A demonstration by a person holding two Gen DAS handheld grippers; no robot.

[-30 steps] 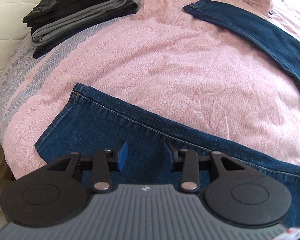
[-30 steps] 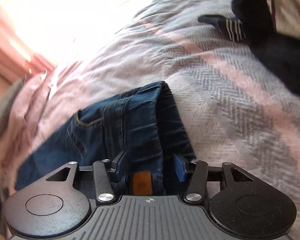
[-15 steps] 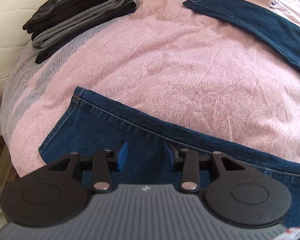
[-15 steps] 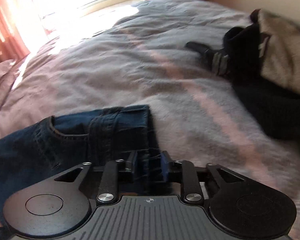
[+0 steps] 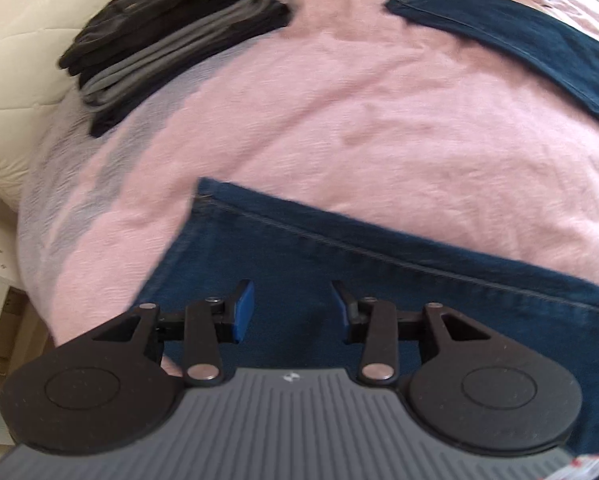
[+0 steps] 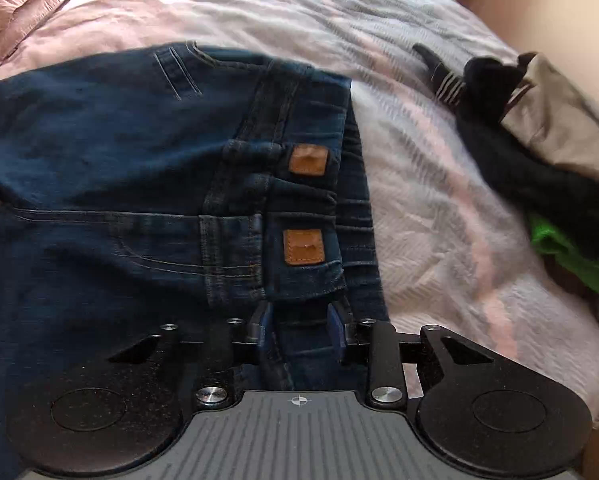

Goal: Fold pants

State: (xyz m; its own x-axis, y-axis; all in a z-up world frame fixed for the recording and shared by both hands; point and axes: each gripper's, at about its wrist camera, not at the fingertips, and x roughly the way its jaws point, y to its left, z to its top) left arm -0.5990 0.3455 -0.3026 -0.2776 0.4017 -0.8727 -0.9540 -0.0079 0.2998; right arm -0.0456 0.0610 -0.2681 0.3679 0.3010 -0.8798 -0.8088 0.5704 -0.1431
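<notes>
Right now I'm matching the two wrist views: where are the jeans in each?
Left wrist: jeans, a leg across the lower half, under the left gripper.
Right wrist: jeans, waistband end filling the left and centre, right gripper closed on denim.
Shared landmark: the pink bedspread.

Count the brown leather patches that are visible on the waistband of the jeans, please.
2. One brown patch sits higher on the jeans waistband; the other lies below it, nearer the right gripper. Folds may hide others.
</notes>
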